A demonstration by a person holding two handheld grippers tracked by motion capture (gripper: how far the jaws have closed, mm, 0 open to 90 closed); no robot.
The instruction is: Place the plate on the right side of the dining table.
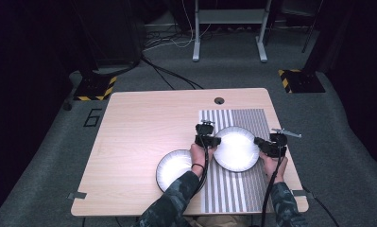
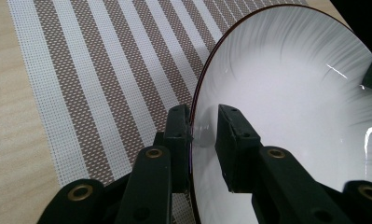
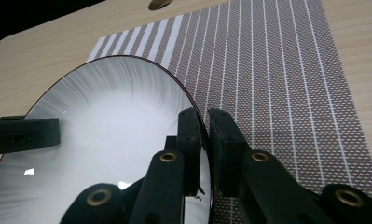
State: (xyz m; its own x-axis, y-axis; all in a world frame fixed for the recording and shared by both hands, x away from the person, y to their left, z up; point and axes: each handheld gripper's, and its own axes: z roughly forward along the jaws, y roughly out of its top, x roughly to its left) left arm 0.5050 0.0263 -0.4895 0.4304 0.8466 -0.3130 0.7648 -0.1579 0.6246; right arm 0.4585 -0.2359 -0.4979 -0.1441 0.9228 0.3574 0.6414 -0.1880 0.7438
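Two white plates sit on the wooden table (image 1: 139,123): one plate (image 1: 235,148) on the striped placemat (image 1: 245,118) toward the table's right side, and a second plate (image 1: 174,168) just left of it, mostly on bare wood with its right edge reaching the mat's left border. The two plates lie near each other; whether their rims touch cannot be told from the high view. The left gripper (image 1: 206,138) is at the left rim of the mat plate, and the right gripper (image 1: 270,145) is at its right rim, so the plate lies between them. In the left gripper view, the left gripper (image 2: 203,135) has one jaw outside the dark-edged rim of the plate (image 2: 286,88) and the other over the white inner surface; the jaws straddle the rim with a visible gap on the inner side, so they stand apart and not fully clamped. In the right gripper view, the right gripper (image 3: 205,135) has its jaws close on either side of the rim of the plate (image 3: 113,121), and the rim is pinched between them. The opposite gripper's jaw tip shows at the far rim in that view. The placemat (image 3: 277,70) runs beneath, brown with white stripes. Both forearms wear camouflage sleeves (image 1: 176,198) and enter from the bottom edge.
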